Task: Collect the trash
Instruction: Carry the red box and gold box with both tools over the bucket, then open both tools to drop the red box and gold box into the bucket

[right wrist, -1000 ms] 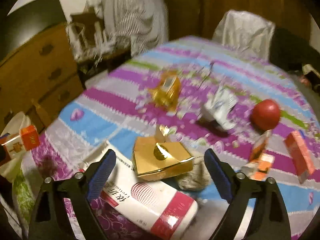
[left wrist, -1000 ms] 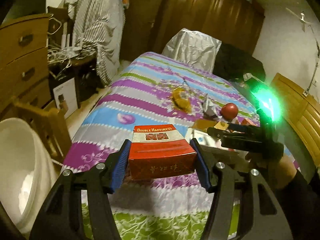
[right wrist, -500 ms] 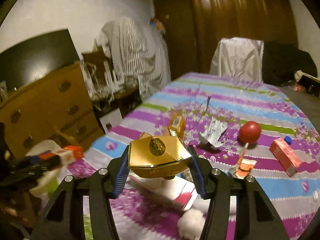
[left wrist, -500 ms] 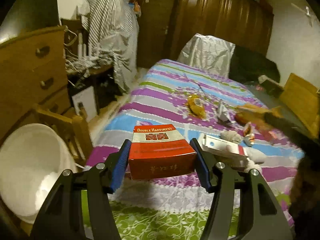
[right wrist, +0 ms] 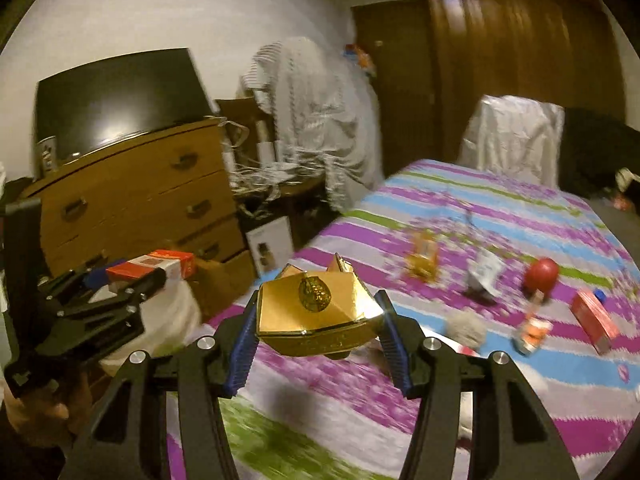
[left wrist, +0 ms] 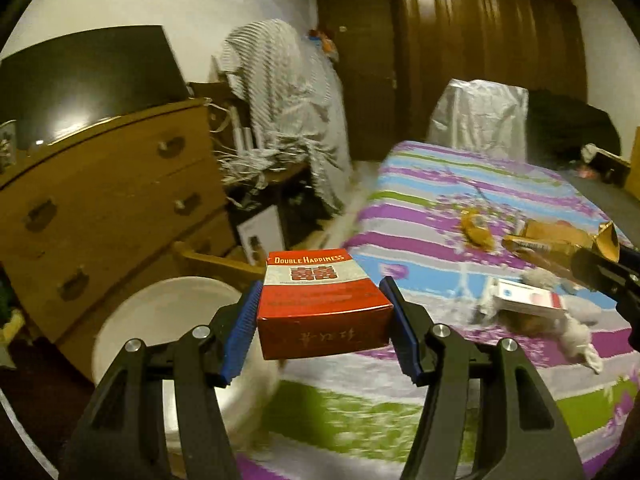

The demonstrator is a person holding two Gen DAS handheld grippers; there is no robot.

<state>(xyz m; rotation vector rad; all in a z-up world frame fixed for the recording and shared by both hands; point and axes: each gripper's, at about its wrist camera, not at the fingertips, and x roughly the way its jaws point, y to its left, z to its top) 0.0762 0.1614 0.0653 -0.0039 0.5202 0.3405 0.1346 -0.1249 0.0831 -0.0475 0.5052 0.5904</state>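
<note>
My left gripper (left wrist: 322, 326) is shut on a red and white Double Happiness box (left wrist: 320, 304), held in the air over the bed's near left corner beside a white bin (left wrist: 160, 320). My right gripper (right wrist: 318, 326) is shut on a gold box (right wrist: 316, 312) with a round emblem, lifted above the striped bedspread (right wrist: 500, 240). In the right wrist view the left gripper (right wrist: 128, 280) with its red box (right wrist: 160, 266) shows at the left, above the white bin (right wrist: 172, 312). In the left wrist view the gold box (left wrist: 560, 244) shows at the right edge.
More litter lies on the bed: a yellow wrapper (right wrist: 424, 260), a white wrapper (right wrist: 486, 274), a red ball (right wrist: 542, 274), a red carton (right wrist: 592, 318), an orange packet (right wrist: 532, 328), a pink and white box (left wrist: 528, 300). A wooden dresser (left wrist: 112, 200) stands left of the bin.
My right gripper closed on the gold box and lifted it off the bed, moving left. My left gripper swung left with the red box, bringing the white bin and dresser closer.
</note>
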